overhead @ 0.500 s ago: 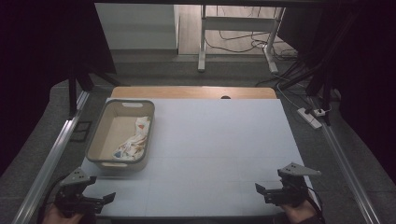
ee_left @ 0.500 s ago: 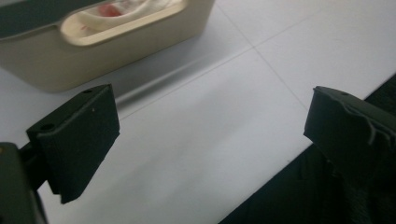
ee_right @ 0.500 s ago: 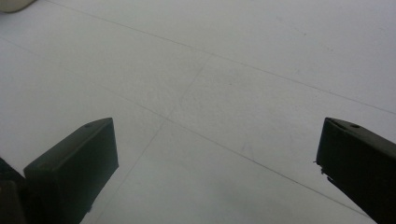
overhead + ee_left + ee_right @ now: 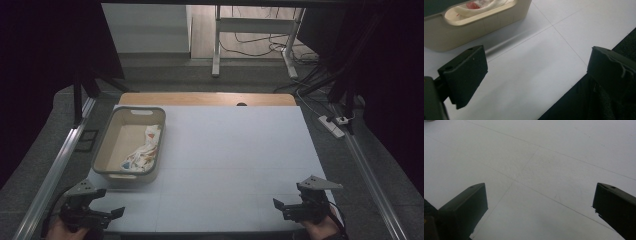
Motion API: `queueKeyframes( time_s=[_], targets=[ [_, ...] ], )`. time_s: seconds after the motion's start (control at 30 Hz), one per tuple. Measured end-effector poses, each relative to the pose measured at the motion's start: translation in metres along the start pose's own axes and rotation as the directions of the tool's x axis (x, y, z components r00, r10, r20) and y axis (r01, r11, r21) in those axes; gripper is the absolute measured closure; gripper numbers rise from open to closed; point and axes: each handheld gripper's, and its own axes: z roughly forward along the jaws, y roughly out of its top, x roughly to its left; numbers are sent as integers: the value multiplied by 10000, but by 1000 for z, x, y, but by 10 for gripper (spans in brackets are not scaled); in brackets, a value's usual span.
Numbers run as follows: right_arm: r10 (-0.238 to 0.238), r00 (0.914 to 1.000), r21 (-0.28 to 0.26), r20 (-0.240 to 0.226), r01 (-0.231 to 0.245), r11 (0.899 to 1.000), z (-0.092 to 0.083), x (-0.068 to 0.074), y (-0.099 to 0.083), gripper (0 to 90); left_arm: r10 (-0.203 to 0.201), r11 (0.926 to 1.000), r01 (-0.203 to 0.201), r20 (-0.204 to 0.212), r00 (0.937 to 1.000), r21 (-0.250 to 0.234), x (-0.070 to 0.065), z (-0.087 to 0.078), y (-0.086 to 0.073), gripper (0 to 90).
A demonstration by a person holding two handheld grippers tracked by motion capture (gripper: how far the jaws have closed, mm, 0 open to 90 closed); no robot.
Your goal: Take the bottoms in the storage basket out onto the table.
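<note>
Both pairs of jaws stand wide apart with nothing between them. The left gripper (image 4: 116, 212) and right gripper (image 4: 276, 204) hover at the table's (image 4: 235, 165) near edge. The cloth (image 4: 144, 150) lies in the tub (image 4: 116, 131), near the left gripper.

One beige plastic basket (image 4: 110, 131) stands on one white table (image 4: 240, 165), ahead of the left hand-held gripper (image 4: 107, 214). One crumpled white patterned cloth (image 4: 145, 150) lies in it. Two hand-held grippers are there, the right hand-held gripper (image 4: 281, 206) well apart from the basket.
</note>
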Motion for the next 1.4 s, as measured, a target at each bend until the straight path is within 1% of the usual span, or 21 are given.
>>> queueKeyframes(
  time_s=[0.3, 0.4, 0.5, 0.7, 0.83, 0.97, 1.03, 1.13, 1.2, 1.3, 1.37, 1.4],
  targets=[
    [-107, 9999, 144, -46, 107, 9998, 2, 1, 1, 0, -103, 9999, 103, 38, 9999, 37, 1, 0, 0, 26],
    [-182, 9998, 214, -55, 183, 9996, 2, 1, 1, 0, -195, 9998, 195, -4, 9998, 22, 2, 0, 0, 2],
    [-220, 9997, 234, -89, 222, 9995, 3, 2, 1, 0, -337, 9993, 338, 82, 9994, -153, 3, -2, -1, 0],
    [-208, 9997, 301, -104, 211, 9993, 4, 2, 1, 0, -399, 9989, 406, 306, 9987, -225, 4, -4, 1, 0],
    [-262, 9996, 403, -108, 266, 9988, 4, 2, 2, 0, -296, 9995, 298, 195, 9994, -79, 3, -4, 4, 0],
    [-306, 9994, 420, -129, 311, 9986, 5, 2, 2, 0, -220, 9997, 221, 94, 9997, -70, 1, -4, 6, 0],
    [-314, 9994, 427, -124, 319, 9986, 5, 3, 2, 0, -141, 9998, 143, 124, 9998, -121, 1, -5, 6, 0],
    [-321, 9994, 441, -143, 327, 9985, 5, 2, 2, 0, -177, 9998, 179, 137, 9997, -124, 1, -5, 8, 0],
    [-325, 9994, 441, -144, 331, 9985, 5, 2, 2, 0, -126, 9998, 128, 206, 9997, -124, 2, -5, 9, 0],
    [-343, 9993, 452, -151, 350, 9984, 5, 2, 2, 0, -7, 10000, 9, 263, 9997, -69, 2, -4, 12, 0],
    [-316, 9994, 466, -140, 322, 9984, 6, 2, 2, 0, 128, 9999, -130, 437, 9990, 46, 3, -3, 15, 0],
    [-301, 9994, 472, -144, 308, 9984, 6, 2, 2, 0, 128, 9999, -130, 437, 9990, 46, 3, -3, 15, 0]
  ],
)
